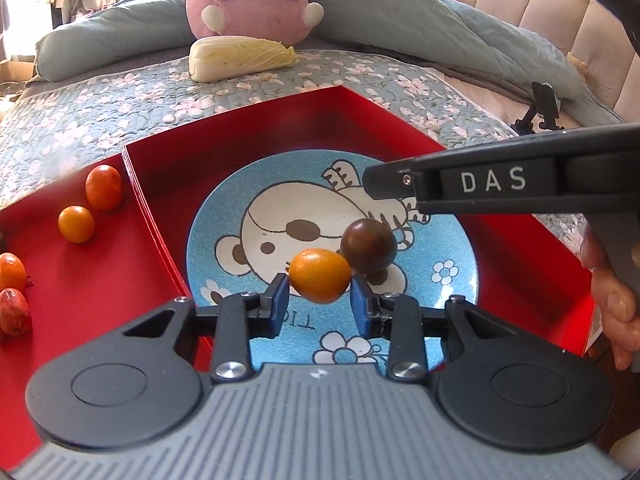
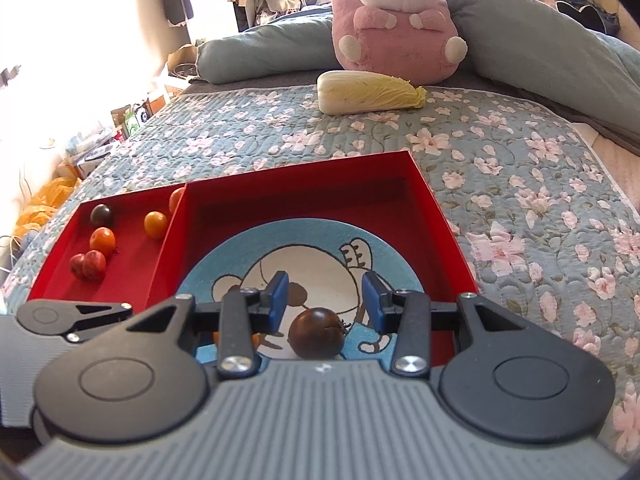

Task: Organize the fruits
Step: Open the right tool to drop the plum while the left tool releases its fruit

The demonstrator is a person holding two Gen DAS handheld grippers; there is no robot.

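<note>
My left gripper [image 1: 319,302] is shut on an orange cherry tomato [image 1: 320,276] and holds it over the blue cartoon plate [image 1: 448,280] in the large red box [image 1: 340,98]. A dark brown tomato [image 1: 369,246] lies on the plate just behind it. My right gripper [image 2: 325,296] is open and empty above the plate [image 2: 224,252], with the dark tomato [image 2: 317,333] below and behind its fingertips. The small red tray [image 2: 60,252] on the left holds several tomatoes [image 2: 102,240]; it also shows in the left wrist view [image 1: 80,280].
The boxes sit on a floral quilt [image 2: 520,184] on a bed. A napa cabbage [image 2: 370,92] and a pink plush rabbit [image 2: 396,20] lie behind them. The right gripper's body [image 1: 500,184] reaches over the plate's right side.
</note>
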